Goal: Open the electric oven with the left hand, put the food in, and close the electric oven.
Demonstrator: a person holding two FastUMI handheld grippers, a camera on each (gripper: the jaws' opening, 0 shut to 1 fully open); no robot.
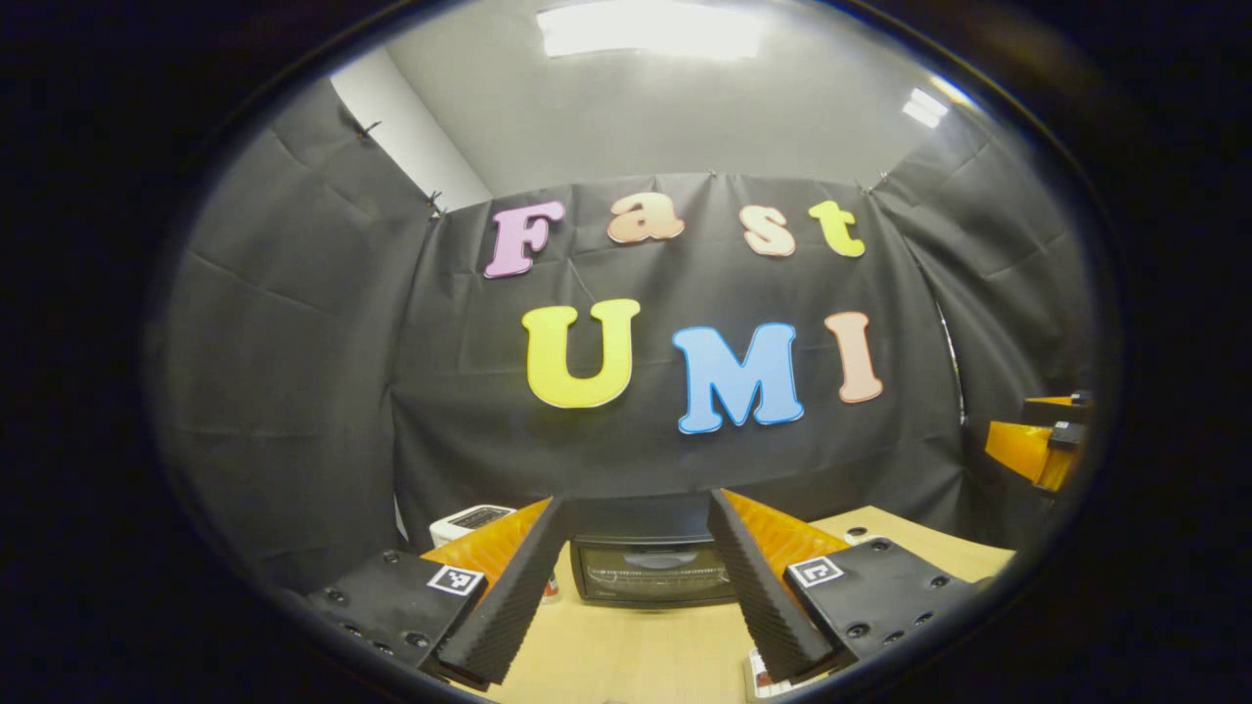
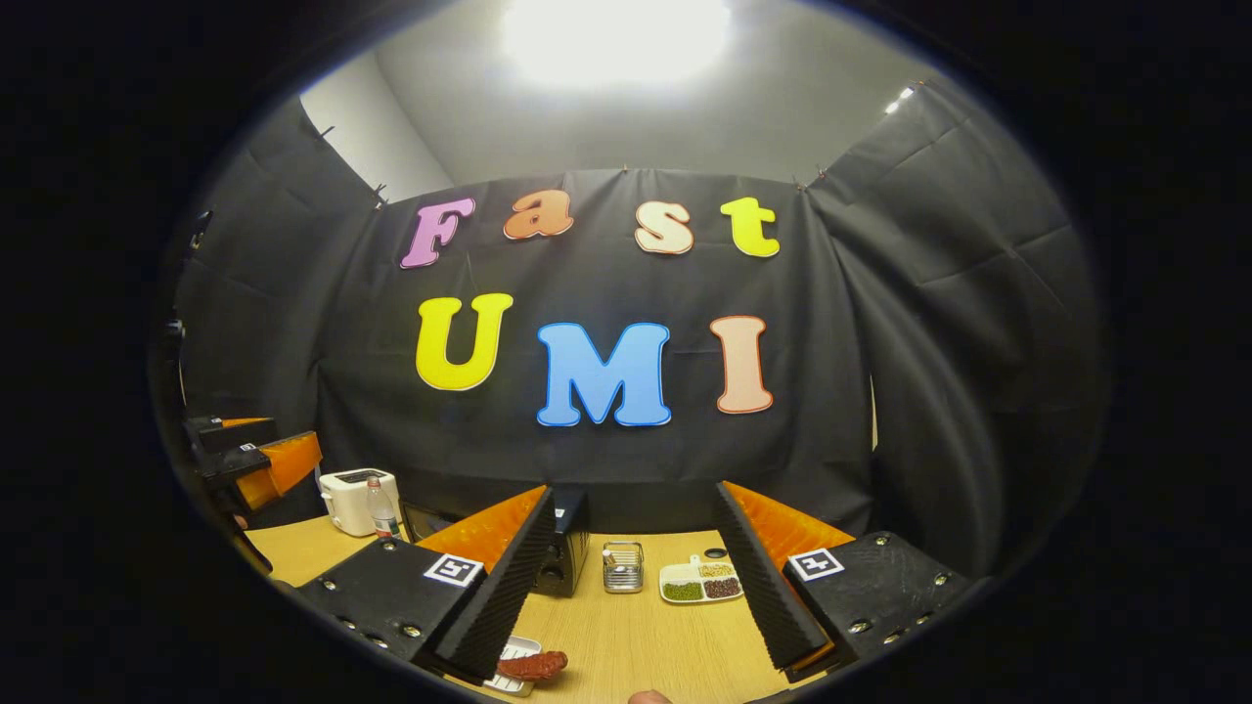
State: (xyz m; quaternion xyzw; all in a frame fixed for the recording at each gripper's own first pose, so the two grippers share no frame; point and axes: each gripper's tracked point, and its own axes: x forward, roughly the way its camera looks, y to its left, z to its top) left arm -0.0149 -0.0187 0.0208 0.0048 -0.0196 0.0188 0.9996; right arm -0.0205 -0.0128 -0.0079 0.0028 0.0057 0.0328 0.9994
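Left gripper [image 1: 636, 587] hangs spread and empty at the frame's bottom, framing the electric oven [image 1: 653, 570], door shut, beyond. Right gripper [image 2: 631, 587] is likewise spread; the food [image 2: 531, 666] lies low left on the table [image 2: 636, 636]. Nothing looks begun yet.

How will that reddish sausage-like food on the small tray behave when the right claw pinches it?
The reddish food looks rounded and elongated, so it may roll or slip sideways. Its glossy skin suggests it is slippery. It overhangs the light little tray, which could skid on the smooth wooden table.
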